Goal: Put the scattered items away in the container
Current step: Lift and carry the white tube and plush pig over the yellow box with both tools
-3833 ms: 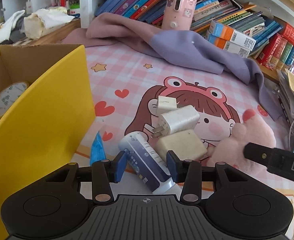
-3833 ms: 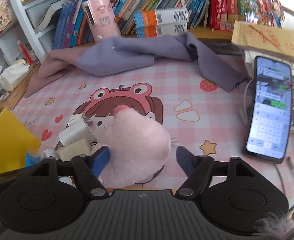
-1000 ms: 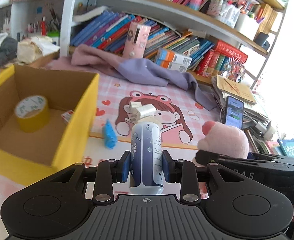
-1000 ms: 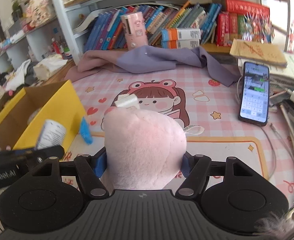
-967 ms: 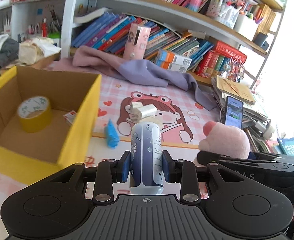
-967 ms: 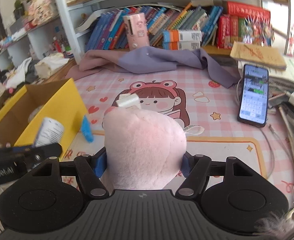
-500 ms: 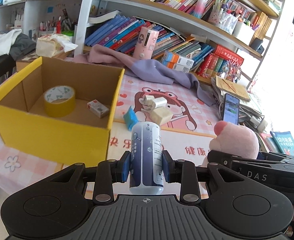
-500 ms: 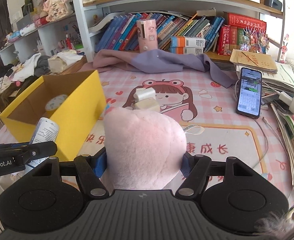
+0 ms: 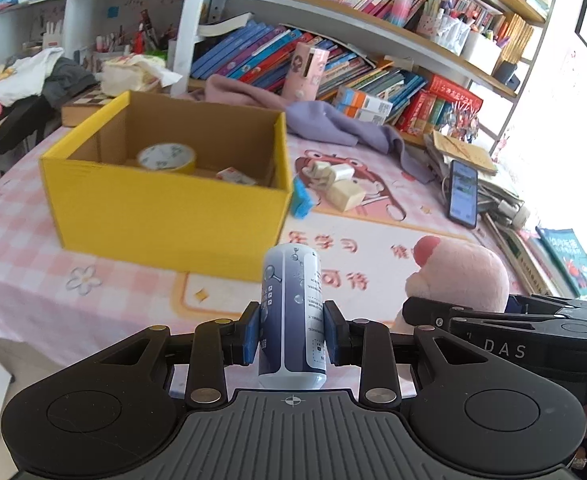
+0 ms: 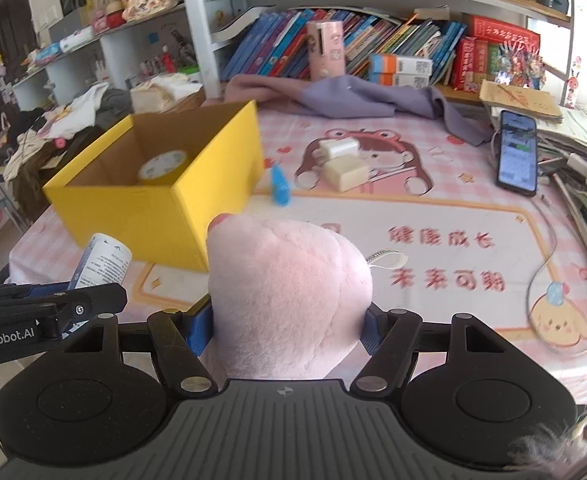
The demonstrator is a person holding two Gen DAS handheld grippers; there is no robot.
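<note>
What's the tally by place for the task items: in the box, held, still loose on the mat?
In the yellow box: 2, tape roll, small carton
Held: 2, blue can, pink plush
Loose on mat: 4, white charger, small white adapter, beige block, blue packet
Total: 8

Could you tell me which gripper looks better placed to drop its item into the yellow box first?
Left, probably. The left gripper, clamping the blue bottle, sits on the yellow box's side; the right gripper, with the pink plush, is farther out.
</note>
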